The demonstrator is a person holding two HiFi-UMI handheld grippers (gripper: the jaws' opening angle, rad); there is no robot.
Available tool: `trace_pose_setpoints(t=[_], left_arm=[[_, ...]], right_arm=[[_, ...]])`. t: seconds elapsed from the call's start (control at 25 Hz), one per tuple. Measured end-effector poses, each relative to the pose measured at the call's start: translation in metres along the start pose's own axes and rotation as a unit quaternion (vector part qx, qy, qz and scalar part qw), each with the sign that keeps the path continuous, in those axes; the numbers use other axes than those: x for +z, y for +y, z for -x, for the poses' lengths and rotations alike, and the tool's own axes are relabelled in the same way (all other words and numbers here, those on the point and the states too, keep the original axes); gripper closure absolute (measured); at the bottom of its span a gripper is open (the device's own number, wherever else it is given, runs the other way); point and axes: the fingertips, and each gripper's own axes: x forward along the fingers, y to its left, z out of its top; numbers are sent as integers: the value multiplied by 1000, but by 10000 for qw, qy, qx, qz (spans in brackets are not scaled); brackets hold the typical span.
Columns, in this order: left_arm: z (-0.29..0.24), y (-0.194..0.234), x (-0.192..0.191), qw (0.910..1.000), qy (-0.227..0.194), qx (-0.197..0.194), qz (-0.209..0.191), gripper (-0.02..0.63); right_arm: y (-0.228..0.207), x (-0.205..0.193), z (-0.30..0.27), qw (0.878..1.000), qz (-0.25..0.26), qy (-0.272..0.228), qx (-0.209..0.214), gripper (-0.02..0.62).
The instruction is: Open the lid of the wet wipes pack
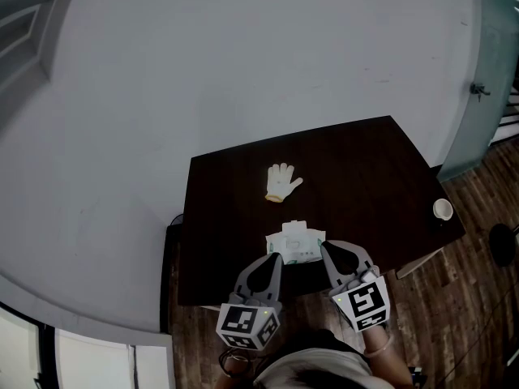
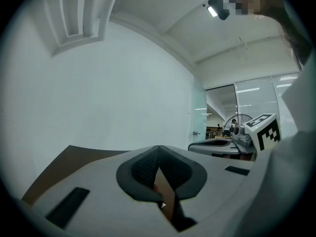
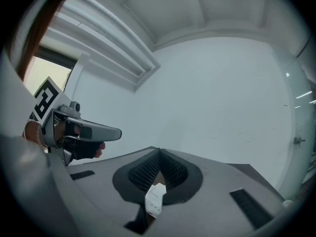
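Observation:
The wet wipes pack (image 1: 294, 243), white with pale green print, lies near the front edge of the dark table (image 1: 365, 168). My left gripper (image 1: 276, 258) points at the pack's left front corner, and my right gripper (image 1: 324, 247) is at its right edge. In the left gripper view my left gripper (image 2: 158, 151) has its jaws meeting at the tips, with nothing gripped that I can see. My right gripper (image 3: 159, 153) is also shut. A white printed bit of the pack (image 3: 154, 199) shows through the gap behind its tips. The pack's lid is hidden.
A white work glove (image 1: 282, 182) lies flat in the middle of the table, beyond the pack. A small white cup (image 1: 442, 209) stands at the table's right edge. A grey wall rises behind the table, and wooden floor lies to the right.

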Motion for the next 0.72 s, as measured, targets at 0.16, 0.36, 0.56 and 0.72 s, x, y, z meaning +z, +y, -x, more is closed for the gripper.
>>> trace_pose_setpoints(t=[0.16,0.36,0.56,0.72], left_arm=[[0,3,-2,10000,-15,22,-7,588],[-1,4,-4,10000,-7,34,72,588],[-4,5,-7,9999,20,47,112,588],[-7,6,-7,9999,23,29,131,588]], right_arm=[[0,1,-2,10000,-18,27,-19,589],[-1,-1,-5,10000,22,62,-7,589],[-4,-1,-7,10000,12,82,-12,589],[-6,-2,-8,10000,4,84,-44,589]])
